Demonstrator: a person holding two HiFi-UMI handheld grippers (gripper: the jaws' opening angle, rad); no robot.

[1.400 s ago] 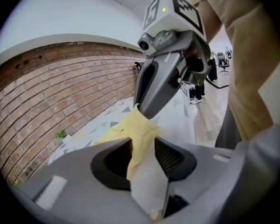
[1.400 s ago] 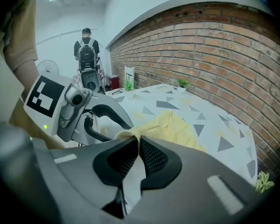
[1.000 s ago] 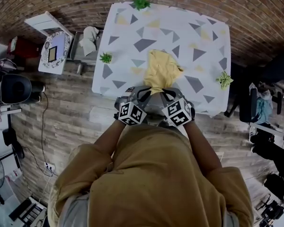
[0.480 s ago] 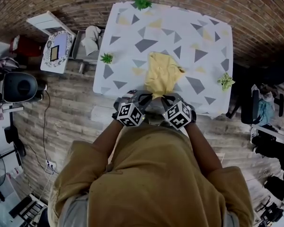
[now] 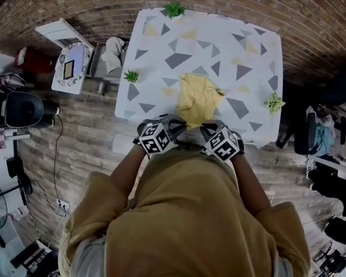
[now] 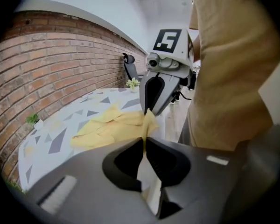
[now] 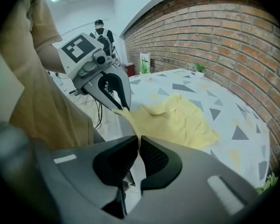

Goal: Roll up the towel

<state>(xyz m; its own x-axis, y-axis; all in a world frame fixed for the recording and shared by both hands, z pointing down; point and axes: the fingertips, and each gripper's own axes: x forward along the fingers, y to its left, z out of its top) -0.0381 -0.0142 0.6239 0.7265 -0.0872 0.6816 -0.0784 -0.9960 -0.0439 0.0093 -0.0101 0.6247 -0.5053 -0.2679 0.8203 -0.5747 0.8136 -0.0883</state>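
- At the table's (image 5: 219, 45) near edge, your left gripper (image 6: 143, 143) and right gripper (image 7: 139, 143) each clamp the towel (image 5: 197, 96).
- A brick wall (image 5: 92, 4) stands beyond the table; plank floor (image 5: 81, 126) lies beside it.

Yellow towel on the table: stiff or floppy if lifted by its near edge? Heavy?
Probably floppy: the towel lies in soft, crumpled folds and gathers to a point where the left gripper and right gripper are shut on its near edge. Likely light, as two small pinches hold it. Pulled, it may drag the tablecloth.
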